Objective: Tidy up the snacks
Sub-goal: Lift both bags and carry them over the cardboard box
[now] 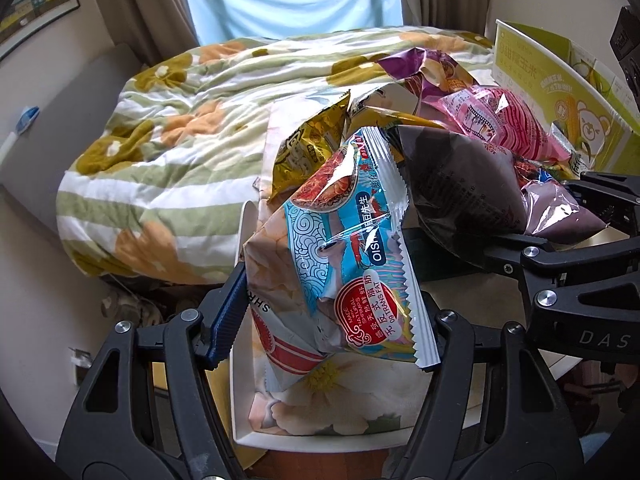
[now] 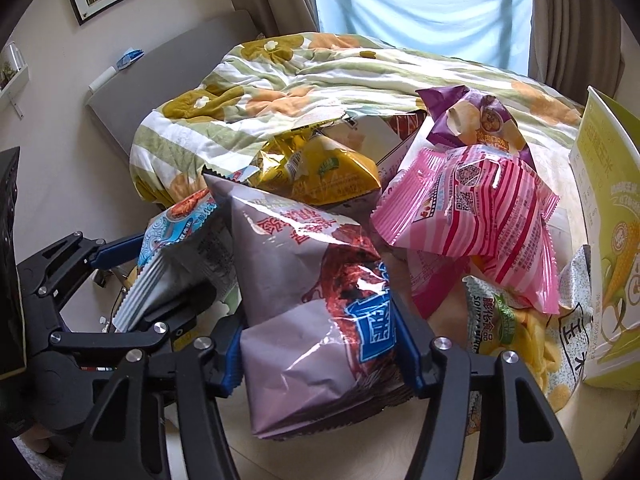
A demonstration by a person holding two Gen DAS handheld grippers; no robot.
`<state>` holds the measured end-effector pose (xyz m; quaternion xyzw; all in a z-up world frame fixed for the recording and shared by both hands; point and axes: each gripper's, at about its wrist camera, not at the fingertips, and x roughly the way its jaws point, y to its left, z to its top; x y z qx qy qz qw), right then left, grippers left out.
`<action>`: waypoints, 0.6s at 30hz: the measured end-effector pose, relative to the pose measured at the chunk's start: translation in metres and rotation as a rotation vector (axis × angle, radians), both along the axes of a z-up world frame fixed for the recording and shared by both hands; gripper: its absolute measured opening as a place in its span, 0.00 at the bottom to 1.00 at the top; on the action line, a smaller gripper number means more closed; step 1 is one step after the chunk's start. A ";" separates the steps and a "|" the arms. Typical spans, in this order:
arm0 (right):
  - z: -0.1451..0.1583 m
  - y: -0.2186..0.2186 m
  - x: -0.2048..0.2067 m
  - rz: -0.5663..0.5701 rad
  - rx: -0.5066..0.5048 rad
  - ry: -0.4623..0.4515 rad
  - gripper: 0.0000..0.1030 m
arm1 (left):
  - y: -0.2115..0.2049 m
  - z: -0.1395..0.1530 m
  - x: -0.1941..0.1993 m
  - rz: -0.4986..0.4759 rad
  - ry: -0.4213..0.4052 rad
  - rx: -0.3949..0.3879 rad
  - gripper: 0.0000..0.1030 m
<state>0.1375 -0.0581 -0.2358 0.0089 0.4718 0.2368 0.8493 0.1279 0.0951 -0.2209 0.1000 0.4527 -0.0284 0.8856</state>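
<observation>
My left gripper (image 1: 332,312) is shut on a blue Oishi shrimp-cracker bag (image 1: 352,240), held over a white floral box (image 1: 320,412). The same bag (image 2: 180,216) and the left gripper (image 2: 156,276) show at the left of the right wrist view. My right gripper (image 2: 320,340) is shut on a grey-mauve snack bag (image 2: 304,300) at the front of a snack pile; that bag (image 1: 460,184) and the right gripper (image 1: 512,248) show at the right of the left wrist view. A pink striped bag (image 2: 480,208), a purple bag (image 2: 472,120) and a gold bag (image 2: 320,172) lie in the pile.
A tall yellow-green corn carton (image 2: 608,220) stands at the right. A yellow-and-green chip bag (image 2: 512,328) lies by it on the light table (image 2: 320,456). Behind the pile is a bed with a floral quilt (image 2: 320,76), a curtained window beyond.
</observation>
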 end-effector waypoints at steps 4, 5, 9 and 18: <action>0.019 -0.003 -0.012 -0.007 0.023 -0.016 0.55 | 0.001 0.021 -0.014 0.011 -0.025 -0.011 0.62; 0.024 -0.004 -0.016 -0.008 0.026 -0.023 0.55 | 0.001 0.026 -0.018 0.012 -0.029 -0.013 0.62; 0.049 -0.014 -0.029 -0.037 0.067 -0.034 0.55 | -0.001 0.054 -0.030 0.004 -0.061 -0.043 0.62; 0.116 -0.078 -0.041 -0.187 0.136 -0.077 0.55 | -0.046 0.119 -0.028 -0.094 -0.167 -0.047 0.62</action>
